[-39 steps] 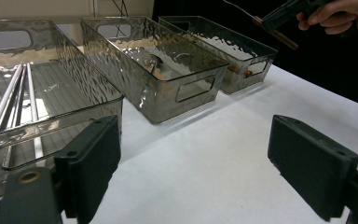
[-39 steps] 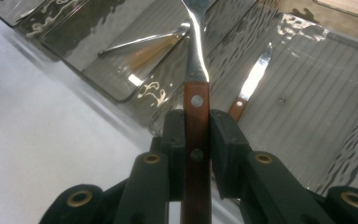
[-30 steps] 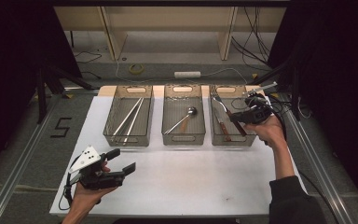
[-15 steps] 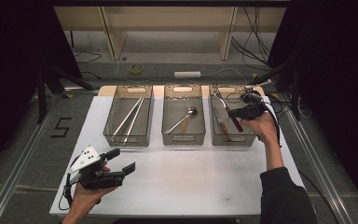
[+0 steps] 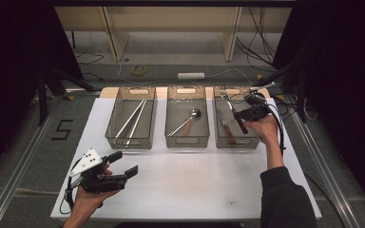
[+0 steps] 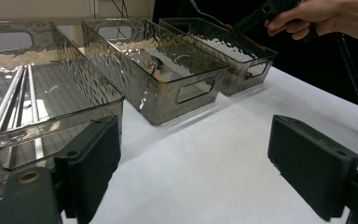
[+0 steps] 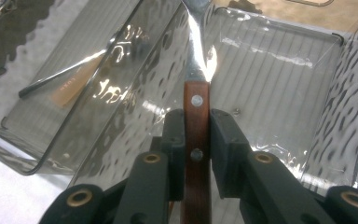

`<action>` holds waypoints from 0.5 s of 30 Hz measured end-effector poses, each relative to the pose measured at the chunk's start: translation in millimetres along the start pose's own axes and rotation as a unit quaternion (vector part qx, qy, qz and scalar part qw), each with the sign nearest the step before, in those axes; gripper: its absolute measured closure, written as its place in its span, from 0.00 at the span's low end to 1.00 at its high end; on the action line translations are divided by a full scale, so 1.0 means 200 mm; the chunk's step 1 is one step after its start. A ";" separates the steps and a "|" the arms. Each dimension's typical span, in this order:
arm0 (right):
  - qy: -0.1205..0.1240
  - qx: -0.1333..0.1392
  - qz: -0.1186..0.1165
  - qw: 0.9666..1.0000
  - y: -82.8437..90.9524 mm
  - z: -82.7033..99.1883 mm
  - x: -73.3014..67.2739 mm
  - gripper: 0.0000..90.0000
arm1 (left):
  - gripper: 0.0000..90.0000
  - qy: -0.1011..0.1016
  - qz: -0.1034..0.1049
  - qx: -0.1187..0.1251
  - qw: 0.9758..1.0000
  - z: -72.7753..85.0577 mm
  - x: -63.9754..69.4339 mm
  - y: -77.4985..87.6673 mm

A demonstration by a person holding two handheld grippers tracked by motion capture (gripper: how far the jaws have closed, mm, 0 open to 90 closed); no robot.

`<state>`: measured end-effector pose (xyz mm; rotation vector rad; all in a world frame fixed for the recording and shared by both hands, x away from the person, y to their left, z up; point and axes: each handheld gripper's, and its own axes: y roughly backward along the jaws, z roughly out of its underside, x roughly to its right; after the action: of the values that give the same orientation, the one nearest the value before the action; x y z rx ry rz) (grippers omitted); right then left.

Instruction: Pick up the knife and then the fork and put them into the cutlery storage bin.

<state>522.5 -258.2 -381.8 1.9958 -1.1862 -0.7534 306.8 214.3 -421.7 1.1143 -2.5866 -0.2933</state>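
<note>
**Lowering the wooden-handled utensil into the right-hand bin**

The right gripper [image 7: 196,135] is clenched on a steel utensil with a riveted brown wooden handle [image 7: 196,105], held over the clear ribbed plastic bin [image 5: 221,138] directly below it, where 1 knife [image 5: 225,124] lies. Keep the blade inside the walls, sink low, then release. The left gripper [image 5: 122,163] hangs released, well apart.

One mark can be read from here: a large black numeral "5" [image 5: 62,129] on the grey floor to the left of the white-topped table [image 5: 190,190], beside the metal rail. The clear ribbed plastic bins, the cutlery in them and the black grippers bear no lettering I can make out, and the pale tape roll beyond the table shows no print.
</note>
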 end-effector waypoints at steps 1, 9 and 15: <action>-0.002 -0.001 0.001 1.000 -0.01 0.00 0.00 0.86 | 0.18 0.000 0.000 0.000 1.000 0.00 0.00 0.00; -0.013 -0.007 0.006 1.000 -0.04 0.00 0.00 0.86 | 0.18 0.000 0.000 0.000 1.000 0.00 0.00 0.00; -0.021 -0.016 0.013 1.000 -0.07 0.02 0.00 0.86 | 0.18 0.000 -0.001 0.000 1.000 0.00 0.00 0.00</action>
<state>525.6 -254.3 -395.5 1.9436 -1.2133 -0.7998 306.5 214.6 -421.7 1.1160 -2.5859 -0.2939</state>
